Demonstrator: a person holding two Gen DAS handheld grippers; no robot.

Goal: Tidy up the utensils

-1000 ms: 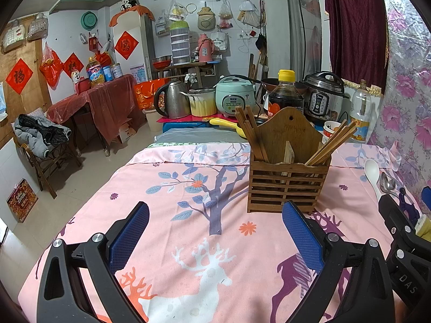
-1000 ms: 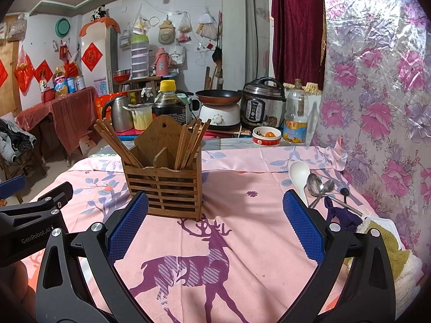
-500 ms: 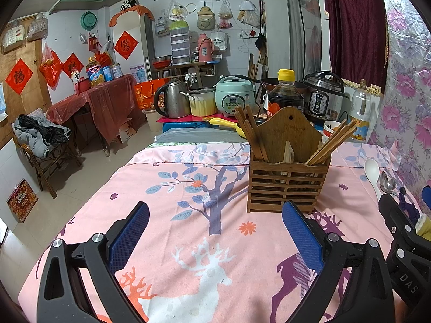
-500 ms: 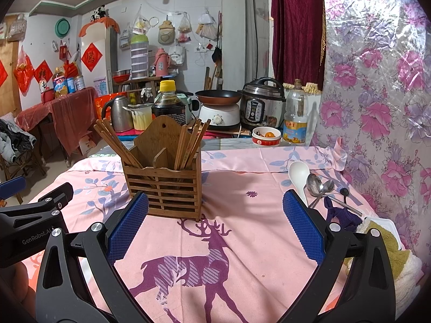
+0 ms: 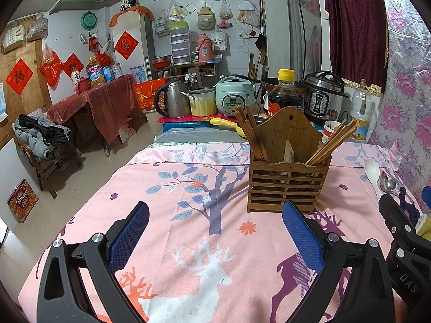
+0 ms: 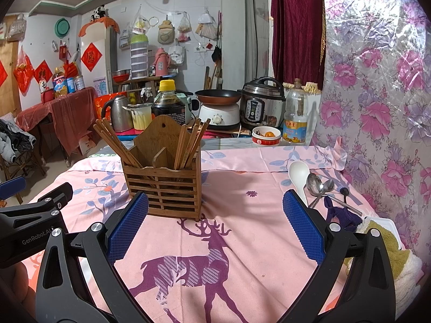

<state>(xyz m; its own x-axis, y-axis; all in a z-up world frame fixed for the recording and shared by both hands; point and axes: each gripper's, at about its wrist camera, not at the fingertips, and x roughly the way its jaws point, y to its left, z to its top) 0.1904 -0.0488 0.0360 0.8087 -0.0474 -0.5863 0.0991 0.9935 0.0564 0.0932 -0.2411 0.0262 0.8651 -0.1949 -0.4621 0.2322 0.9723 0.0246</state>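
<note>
Our left gripper (image 5: 215, 231) hovers spread wide and empty over the pink tabletop (image 5: 172, 215). At its 1 o'clock stands the wooden holder (image 5: 287, 180) with chopsticks (image 5: 252, 134). Our right gripper (image 6: 215, 224) gapes empty too; the white spoon (image 6: 297, 173) and metal spoons (image 6: 317, 184) lie at its 2 o'clock.

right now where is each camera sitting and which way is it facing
Left wrist: on the left claw, low over the pink tablecloth, facing the wooden utensil holder; its own open blue pads show, with the right claw's black frame at the right edge.
Right wrist: on the right claw, facing the holder, spoons ahead to the right; its open pads show, with the left claw's frame at the left edge.
Shared: holder, spoons, tablecloth.
</note>
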